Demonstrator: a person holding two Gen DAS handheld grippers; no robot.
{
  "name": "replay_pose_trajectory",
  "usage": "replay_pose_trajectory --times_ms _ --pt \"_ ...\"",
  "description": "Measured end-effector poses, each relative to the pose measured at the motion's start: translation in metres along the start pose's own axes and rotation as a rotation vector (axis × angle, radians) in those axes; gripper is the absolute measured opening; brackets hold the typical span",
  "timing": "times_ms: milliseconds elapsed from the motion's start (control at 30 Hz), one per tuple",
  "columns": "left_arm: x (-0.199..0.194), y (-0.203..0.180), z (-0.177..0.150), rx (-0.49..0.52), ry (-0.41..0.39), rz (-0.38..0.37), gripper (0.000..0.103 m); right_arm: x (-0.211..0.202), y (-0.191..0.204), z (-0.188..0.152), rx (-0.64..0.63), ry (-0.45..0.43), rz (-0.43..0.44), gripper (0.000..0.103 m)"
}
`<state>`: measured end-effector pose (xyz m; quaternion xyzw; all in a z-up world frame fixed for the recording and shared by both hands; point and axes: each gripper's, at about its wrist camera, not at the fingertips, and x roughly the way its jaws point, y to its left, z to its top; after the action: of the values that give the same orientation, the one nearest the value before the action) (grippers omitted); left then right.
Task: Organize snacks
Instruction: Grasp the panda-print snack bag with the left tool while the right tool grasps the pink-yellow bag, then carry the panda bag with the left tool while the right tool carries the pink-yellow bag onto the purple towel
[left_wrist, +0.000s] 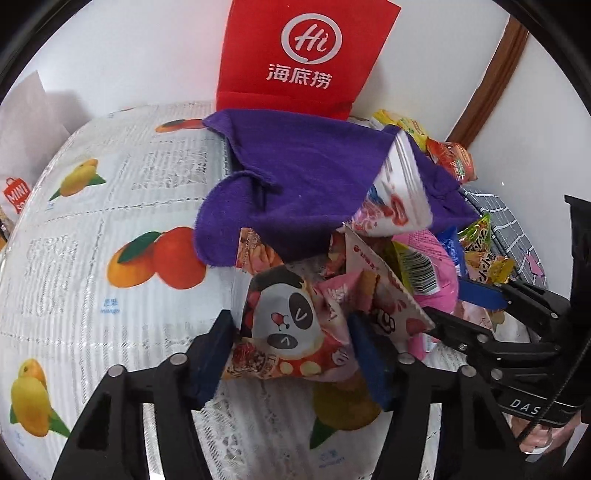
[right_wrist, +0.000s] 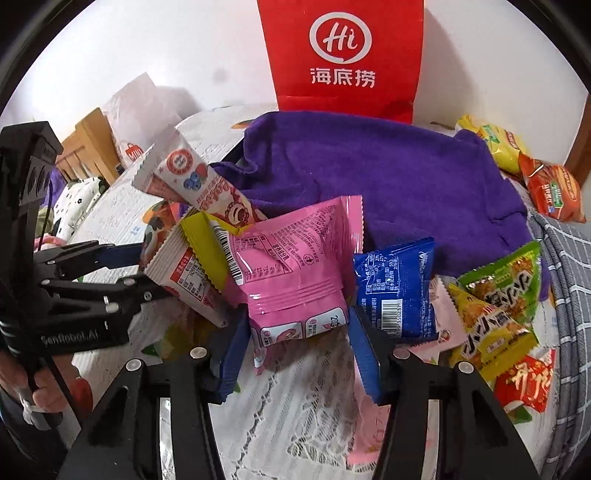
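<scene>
Reading "Hi" on red bag (left_wrist: 306, 55).

Left claw (left_wrist: 291, 343) fingers clamped on something, right claw (right_wrist: 299, 332) likewise clamped, both level, side by side

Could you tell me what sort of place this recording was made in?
Probably a home table: a fruit-printed tablecloth with lace overlay, a red Haidilao paper bag against a white wall, and a wooden chair behind.

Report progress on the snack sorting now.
Done: nothing looks sorted yet. In hand: the left gripper is shut on the panda packet; the right gripper is shut on the pink packet. Left: the blue packet and other snacks heaped against the purple cloth.
</scene>
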<state>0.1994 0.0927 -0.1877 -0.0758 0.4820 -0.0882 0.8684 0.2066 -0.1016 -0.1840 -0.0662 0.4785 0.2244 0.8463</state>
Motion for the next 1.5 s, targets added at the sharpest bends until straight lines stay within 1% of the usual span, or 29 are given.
replay_pose_trajectory --times_ms 100,200,400,533,633,733,800,867,933,1000,1067,1133,1167,1200,1267,1433,1467,1500 --pt "-0.009 0.003 -0.006 -0.002 -0.013 0.025 0.053 -0.012 0.002 -0.006 0.007 -0.014 0.015 0.052" --pt "-0.020 0.008 -0.011 -0.020 -0.014 0.024 0.051 -0.022 0.002 -0.012 0.023 -0.027 0.012 0.051" --pt "-0.045 0.012 -0.021 -0.031 -0.029 0.043 0.051 -0.043 0.003 -0.032 0.044 -0.030 0.011 0.050" --pt "-0.060 0.013 -0.029 -0.045 -0.047 0.042 0.051 -0.054 0.008 -0.049 0.044 -0.013 0.011 0.051" --pt "-0.067 0.010 -0.031 -0.047 -0.054 0.044 0.051 -0.060 0.012 -0.062 0.043 -0.006 0.021 0.053" --pt "-0.070 0.006 -0.034 -0.042 -0.055 0.044 0.051 -0.059 0.017 -0.070 0.029 0.007 -0.011 0.064" --pt "-0.073 0.004 -0.035 -0.039 -0.055 0.041 0.051 -0.057 0.018 -0.073 0.038 0.006 -0.034 0.075" --pt "-0.074 0.002 -0.035 -0.040 -0.055 0.039 0.051 -0.054 0.018 -0.072 0.049 -0.007 -0.053 0.080" --pt "-0.077 0.001 -0.035 -0.042 -0.057 0.035 0.051 -0.051 0.016 -0.070 0.068 -0.009 -0.071 0.081" --pt "-0.080 -0.001 -0.035 -0.043 -0.060 0.030 0.051 -0.044 0.014 -0.065 0.098 -0.005 -0.064 0.083" --pt "-0.082 -0.003 -0.033 -0.040 -0.064 0.029 0.051 -0.034 0.014 -0.060 0.116 0.015 -0.064 0.083" --pt "-0.084 -0.005 -0.032 -0.036 -0.067 0.031 0.051 -0.027 0.014 -0.057 0.137 0.019 -0.042 0.074" --pt "-0.086 -0.007 -0.031 -0.032 -0.068 0.032 0.051 -0.028 0.014 -0.055 0.142 0.011 -0.035 0.066" --pt "-0.087 -0.008 -0.030 -0.028 -0.070 0.034 0.051 -0.029 0.015 -0.054 0.142 0.006 -0.033 0.064" --pt "-0.089 -0.009 -0.028 -0.024 -0.075 0.036 0.051 -0.035 0.018 -0.053 0.123 -0.015 -0.037 0.060" --pt "-0.095 -0.013 -0.012 -0.021 -0.094 0.041 0.051 -0.064 0.024 -0.043 0.086 -0.061 -0.031 0.059" --pt "-0.096 -0.014 -0.009 -0.019 -0.097 0.042 0.051 -0.074 0.023 -0.039 0.087 -0.081 -0.023 0.054" --pt "-0.097 -0.015 -0.004 -0.017 -0.100 0.042 0.051 -0.080 0.022 -0.036 0.089 -0.093 -0.017 0.054"
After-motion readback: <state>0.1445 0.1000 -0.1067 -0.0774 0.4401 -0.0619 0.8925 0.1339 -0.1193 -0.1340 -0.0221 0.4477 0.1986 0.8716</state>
